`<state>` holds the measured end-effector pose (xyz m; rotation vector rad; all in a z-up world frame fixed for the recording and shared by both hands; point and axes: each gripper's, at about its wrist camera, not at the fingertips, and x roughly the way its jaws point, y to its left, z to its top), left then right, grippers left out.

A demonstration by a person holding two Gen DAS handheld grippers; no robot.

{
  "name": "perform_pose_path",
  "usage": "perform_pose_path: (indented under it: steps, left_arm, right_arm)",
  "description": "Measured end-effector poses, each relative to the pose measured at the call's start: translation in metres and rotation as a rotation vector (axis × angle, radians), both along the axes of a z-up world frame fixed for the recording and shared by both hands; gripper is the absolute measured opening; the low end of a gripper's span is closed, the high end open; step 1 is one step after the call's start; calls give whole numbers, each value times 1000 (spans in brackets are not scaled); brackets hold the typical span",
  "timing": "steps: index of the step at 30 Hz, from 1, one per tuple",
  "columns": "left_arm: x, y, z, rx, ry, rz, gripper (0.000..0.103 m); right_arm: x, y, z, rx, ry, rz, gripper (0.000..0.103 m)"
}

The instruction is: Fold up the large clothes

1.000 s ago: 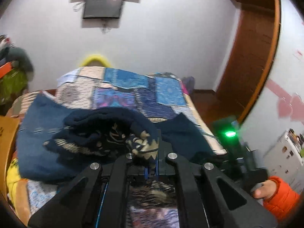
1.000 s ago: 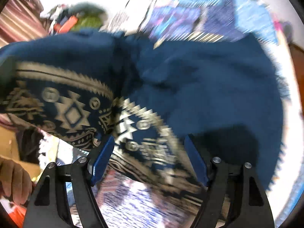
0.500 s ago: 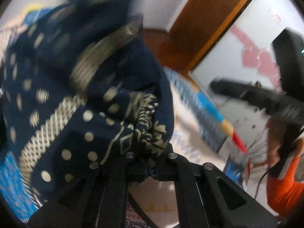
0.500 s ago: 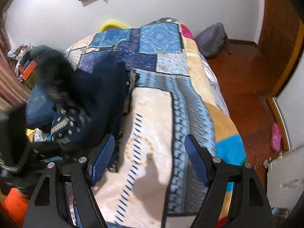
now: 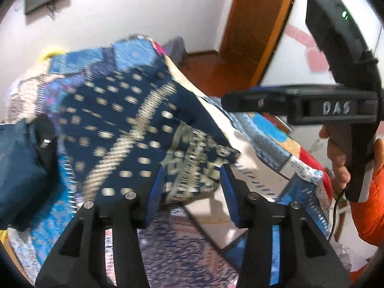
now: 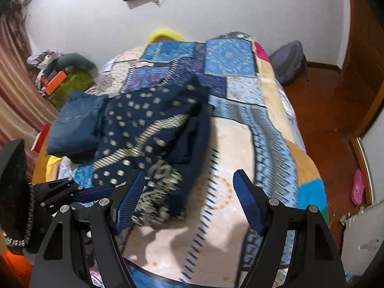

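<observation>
The navy patterned garment (image 6: pixel 153 129) lies in a loose heap on the near left part of the patchwork bedspread (image 6: pixel 230 144), beside folded jeans (image 6: pixel 74 122). It looks soft, limp and fairly bulky; the hem corners are probably the best hold. The left gripper (image 5: pixel 192 187) has just been opening, its jaws partly apart, the cloth edge loose between them. The right gripper (image 6: pixel 189 201) stands wide and empty.

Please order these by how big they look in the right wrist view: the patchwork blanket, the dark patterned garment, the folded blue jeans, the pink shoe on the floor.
1. patchwork blanket
2. dark patterned garment
3. folded blue jeans
4. pink shoe

The fisheye lens enlarges what is near and central, so these are apparent sizes only.
</observation>
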<state>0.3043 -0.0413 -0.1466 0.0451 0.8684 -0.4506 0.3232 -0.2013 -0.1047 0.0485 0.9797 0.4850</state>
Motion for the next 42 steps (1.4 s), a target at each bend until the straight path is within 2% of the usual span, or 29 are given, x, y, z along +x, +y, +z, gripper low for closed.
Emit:
perform_pose_path:
  steps: [4,7,9,12,14,15,18,20,23,26,31,34,37,42]
  left_arm:
    - [6,30,4,69,-57,136,52]
    - [18,45,-12,95,-20,209,52]
    - [24,55,-29,94,26,228,53]
    - [22,66,-49,55,56,246,66]
    - [15,70,-62,37,78,237,69]
    - [10,70,-70,44,99,233,69]
    - [-2,71,-89,141,141,249,69]
    - [-8,73,-93,153,143,251,69]
    - [-15,87,-80,126,117,281,69]
    - [-19,102,-53,84,58,327,69]
    - [-3,119,-15,26,-16,390,69]
    - [15,121,-6,-15,-32,396,70]
    - [29,121,-7,-76,-10,398,71]
    - [55,114,-35,-199,138,378,71]
  right_arm:
    - [4,22,-17,-16,32,29,73]
    - [3,30,-39,-40,86,50,73]
    - [2,30,-53,-71,117,55,73]
    - [1,24,-74,-121,167,45,73]
    - [0,16,-82,-114,199,31,73]
    - [-1,11,-83,-98,210,25,73]
    - [-4,3,-77,-83,204,18,73]
    - [-5,2,-68,-82,180,22,73]
    - [-4,4,-57,-77,141,26,73]
    - [0,9,-49,-48,121,28,73]
    - [9,25,-41,-4,87,47,73]
    - [18,35,-41,-4,69,54,73]
    - [31,42,-50,-17,73,55,73]
    - [42,38,-69,-25,132,57,73]
